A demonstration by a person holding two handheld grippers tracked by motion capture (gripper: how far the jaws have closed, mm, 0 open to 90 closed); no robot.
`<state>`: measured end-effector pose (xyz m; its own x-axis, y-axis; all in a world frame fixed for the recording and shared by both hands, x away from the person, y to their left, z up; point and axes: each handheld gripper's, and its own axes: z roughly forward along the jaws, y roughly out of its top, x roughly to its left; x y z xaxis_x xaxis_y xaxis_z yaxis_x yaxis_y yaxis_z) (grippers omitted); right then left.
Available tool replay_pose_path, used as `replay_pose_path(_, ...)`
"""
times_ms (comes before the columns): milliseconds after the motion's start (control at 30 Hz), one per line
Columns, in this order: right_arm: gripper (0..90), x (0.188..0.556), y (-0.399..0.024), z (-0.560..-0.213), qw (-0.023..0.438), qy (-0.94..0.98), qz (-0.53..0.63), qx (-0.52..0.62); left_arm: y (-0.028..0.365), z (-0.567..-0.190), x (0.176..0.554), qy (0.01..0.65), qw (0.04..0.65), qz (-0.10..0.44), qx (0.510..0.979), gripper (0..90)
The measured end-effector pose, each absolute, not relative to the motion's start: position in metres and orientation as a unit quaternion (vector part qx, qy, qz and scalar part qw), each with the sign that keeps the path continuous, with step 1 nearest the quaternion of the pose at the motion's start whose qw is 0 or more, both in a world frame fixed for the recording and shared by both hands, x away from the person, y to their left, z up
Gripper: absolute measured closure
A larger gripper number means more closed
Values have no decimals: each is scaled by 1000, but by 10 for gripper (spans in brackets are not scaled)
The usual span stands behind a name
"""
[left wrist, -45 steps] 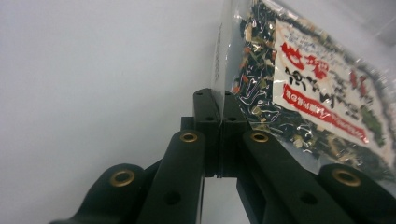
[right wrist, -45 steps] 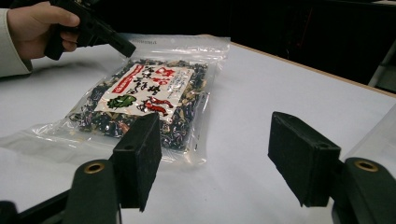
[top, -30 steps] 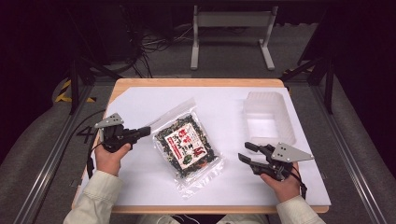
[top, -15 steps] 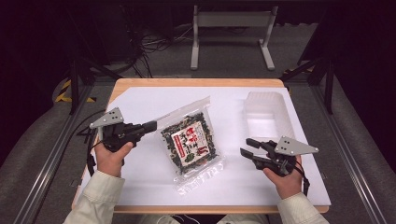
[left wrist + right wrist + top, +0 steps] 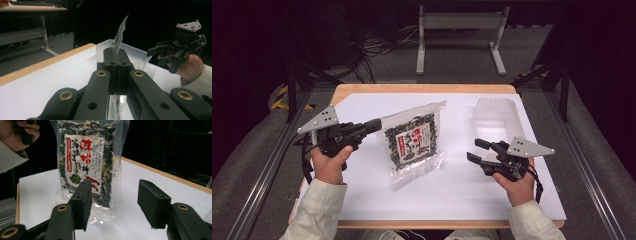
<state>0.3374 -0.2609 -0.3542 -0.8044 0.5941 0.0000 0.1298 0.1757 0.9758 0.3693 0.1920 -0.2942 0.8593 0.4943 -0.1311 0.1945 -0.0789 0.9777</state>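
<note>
White table (image 5: 362, 200): left gripper (image 5: 374, 125) pinches packet (image 5: 414, 140) (upright).

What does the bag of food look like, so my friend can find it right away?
Look at the white table top, near its middle. There a clear plastic packet of dark dried bits is lifted at its top edge by the shut left gripper. Unlike the empty see-through tub on its right, it has a white label with red writing.

Packet (image 5: 85, 157): top edge cut off in the right gripper view; small label print illegible. Clear container (image 5: 135, 53) partly hidden behind left claw (image 5: 117, 58).
</note>
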Motion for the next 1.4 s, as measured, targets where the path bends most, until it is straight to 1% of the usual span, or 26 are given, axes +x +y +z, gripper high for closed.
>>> replay_pose_path(167,430,344,-256,-348,187,740,600,238,191,-291,370,231,641,116,723,897)
replay_pose_path(267,391,352,-251,-343,184,749,591,235,190,-291,370,226,645,112,722,897)
replay_pose_path(433,320,367,-241,-333,163,751,598,228,191,-289,368,210,657,106,716,897)
replay_pose_path(567,289,375,-228,-332,151,753,601,221,191,-286,363,198,665,100,714,897)
replay_pose_path(700,277,380,-211,-332,139,757,605,204,190,-283,359,187,666,100,715,897)
replay_pose_path(1067,274,389,-181,-333,104,763,617,162,185,-279,353,167,671,87,717,897)
replay_pose_path(1267,277,391,-172,-337,68,765,625,139,186,-276,350,158,673,90,717,897)
replay_pose_path(1333,300,391,-169,-338,65,766,625,133,186,-275,350,155,673,91,718,897)
replay_pose_path(1400,351,391,-168,-338,66,765,627,128,186,-276,350,155,673,91,717,897)
